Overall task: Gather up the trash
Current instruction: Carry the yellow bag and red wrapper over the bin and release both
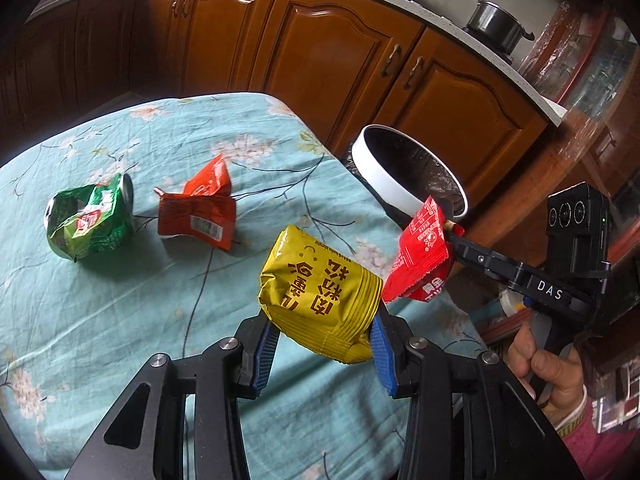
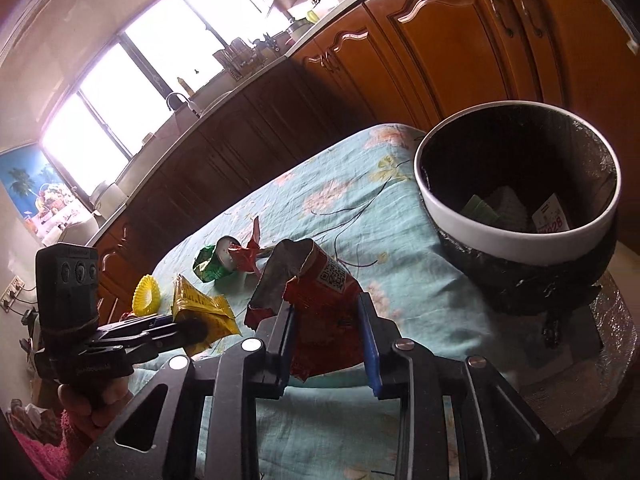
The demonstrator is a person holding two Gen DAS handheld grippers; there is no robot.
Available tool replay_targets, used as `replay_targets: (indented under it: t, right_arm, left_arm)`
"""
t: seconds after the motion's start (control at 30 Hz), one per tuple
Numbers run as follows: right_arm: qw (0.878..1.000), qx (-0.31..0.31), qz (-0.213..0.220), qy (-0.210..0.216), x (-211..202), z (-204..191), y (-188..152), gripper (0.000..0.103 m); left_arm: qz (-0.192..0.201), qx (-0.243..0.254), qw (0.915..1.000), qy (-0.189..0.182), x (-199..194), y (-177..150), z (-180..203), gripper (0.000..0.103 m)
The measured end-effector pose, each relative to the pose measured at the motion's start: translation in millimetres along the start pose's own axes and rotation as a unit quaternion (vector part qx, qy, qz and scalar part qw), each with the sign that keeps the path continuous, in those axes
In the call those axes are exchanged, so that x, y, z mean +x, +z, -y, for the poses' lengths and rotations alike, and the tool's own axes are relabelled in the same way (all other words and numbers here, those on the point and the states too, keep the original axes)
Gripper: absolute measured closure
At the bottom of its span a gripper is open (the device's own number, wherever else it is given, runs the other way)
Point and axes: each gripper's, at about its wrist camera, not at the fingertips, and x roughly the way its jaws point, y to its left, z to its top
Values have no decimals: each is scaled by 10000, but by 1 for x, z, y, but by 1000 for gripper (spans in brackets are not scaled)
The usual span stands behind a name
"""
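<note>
While a yellow packet (image 1: 320, 292) is clamped by the left gripper (image 1: 324, 344) and a red wrapper (image 2: 324, 320) by the right gripper (image 2: 326, 344), neither is binned yet; some trash already lies in the bin (image 2: 512, 236); a green wrapper (image 1: 90, 220) and a red packet (image 1: 200, 212) are left near the surface's far edge.

Hidden and cut-off parts around the trash bin (image 2: 516, 240)

Its base is hidden behind the table (image 1: 120, 300) edge in the left wrist view; scraps inside the bin are too dim to identify; windows beyond it are blown out white.
</note>
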Motion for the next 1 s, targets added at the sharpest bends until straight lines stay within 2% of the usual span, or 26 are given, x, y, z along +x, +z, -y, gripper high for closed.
replay_targets:
  t: [0.23,0.57,0.63,0.7,1.0]
  right_arm:
    - [9991,167,321,-226,-27,22,12,74]
    - [9955,318,691,-564,-52,61,37,84]
    - [9948,331,753,-601,-53,67,44,85]
    - [9941,323,790,-673,-51,71,51,101]
    - [9928,429,764,-813,-32,101,76,102]
  left_arm:
    - [-20,243,9997,-80,19,16,27,63]
    - [-62,554,9983,-176,61,50,63,63]
    - [-49,634,9978,-206,70,61,70,63]
    - [-62,693,9974,-179,80,70,76,63]
    - [-99,796,9966,-184,116,98,91,63]
